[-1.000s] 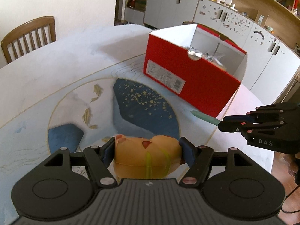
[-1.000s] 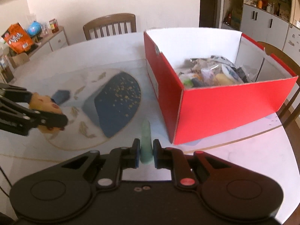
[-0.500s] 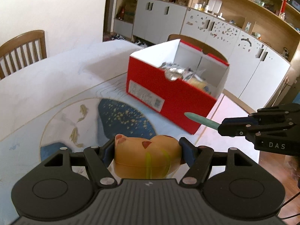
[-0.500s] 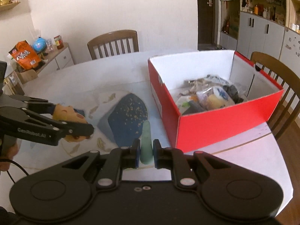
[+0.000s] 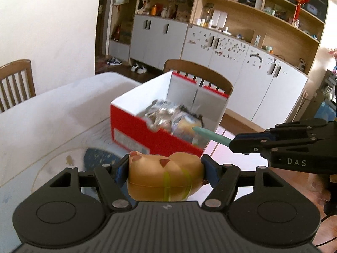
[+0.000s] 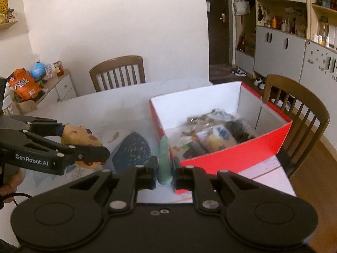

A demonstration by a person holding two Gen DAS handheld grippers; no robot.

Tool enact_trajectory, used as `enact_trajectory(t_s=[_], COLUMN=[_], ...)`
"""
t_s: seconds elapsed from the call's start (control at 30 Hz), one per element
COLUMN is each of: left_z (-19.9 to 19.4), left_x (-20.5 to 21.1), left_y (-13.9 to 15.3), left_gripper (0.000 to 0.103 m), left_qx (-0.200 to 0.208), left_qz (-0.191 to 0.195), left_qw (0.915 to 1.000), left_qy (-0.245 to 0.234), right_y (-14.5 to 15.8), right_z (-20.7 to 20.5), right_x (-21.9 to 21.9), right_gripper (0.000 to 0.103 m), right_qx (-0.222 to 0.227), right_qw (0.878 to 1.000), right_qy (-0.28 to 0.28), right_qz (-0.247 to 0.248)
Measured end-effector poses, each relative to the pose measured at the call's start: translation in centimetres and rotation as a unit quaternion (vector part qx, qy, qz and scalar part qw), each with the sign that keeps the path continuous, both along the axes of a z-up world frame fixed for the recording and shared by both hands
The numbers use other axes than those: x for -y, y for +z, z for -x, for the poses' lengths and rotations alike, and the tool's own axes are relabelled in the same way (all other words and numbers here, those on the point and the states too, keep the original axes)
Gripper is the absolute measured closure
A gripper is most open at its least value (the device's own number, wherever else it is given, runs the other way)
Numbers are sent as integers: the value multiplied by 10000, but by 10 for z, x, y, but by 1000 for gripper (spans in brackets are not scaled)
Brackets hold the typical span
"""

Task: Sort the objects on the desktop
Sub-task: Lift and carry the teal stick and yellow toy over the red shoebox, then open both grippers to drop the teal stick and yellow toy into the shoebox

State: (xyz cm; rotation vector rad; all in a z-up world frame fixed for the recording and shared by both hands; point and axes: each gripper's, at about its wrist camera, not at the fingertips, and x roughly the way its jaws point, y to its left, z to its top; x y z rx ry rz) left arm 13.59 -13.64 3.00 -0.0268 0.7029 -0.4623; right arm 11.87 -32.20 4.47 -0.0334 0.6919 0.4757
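Observation:
My left gripper (image 5: 165, 166) is shut on a tan cat-shaped toy (image 5: 164, 177) and holds it in the air short of the red box (image 5: 147, 135). The toy also shows in the right wrist view (image 6: 81, 137). My right gripper (image 6: 164, 168) is shut on a pale green stick (image 6: 163, 158), whose tip points over the near corner of the red box (image 6: 242, 156). The stick also shows in the left wrist view (image 5: 210, 136). The box holds several wrapped packets (image 6: 210, 135).
A white table (image 6: 118, 109) with a blue and gold fish-pattern mat (image 6: 130, 154) lies below both grippers. Wooden chairs stand behind the box (image 6: 294, 109) and at the far side (image 6: 118, 71). Grey cabinets (image 5: 231, 67) line the wall.
Both grippers have risen well above the table with their objects still held. They now look down into the red box, and the green stick's tip has come over its corner.

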Motion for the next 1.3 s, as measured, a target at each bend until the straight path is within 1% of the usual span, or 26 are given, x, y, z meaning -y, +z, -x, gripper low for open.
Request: enact_trajectory(t_s=[0.23, 0.37, 0.8, 1.07, 1.3], left_z=[-22, -37, -94, -129, -160], left_x=[27, 44, 84, 102, 112], left_y=[14, 15, -4, -20, -33], left_gripper=[32, 32, 32, 32, 32], left_qx=[199, 233, 13, -154, -359], left_qz=[-62, -131, -208, -528, -898], left_qw=[9998, 9996, 9982, 9948, 9901], left_qy=[18, 90, 564, 854, 1014], right_y=[10, 11, -3, -9, -13], right_z=[-24, -42, -102, -134, -161], right_x=[26, 40, 82, 96, 108], right_gripper=[90, 90, 91, 91, 91], right_qx=[145, 164, 10, -36, -50], right_qw=[9999, 9999, 9995, 9983, 9981], right_qy=[-28, 25, 318, 576, 612], right_qz=[-11, 11, 77, 111, 51])
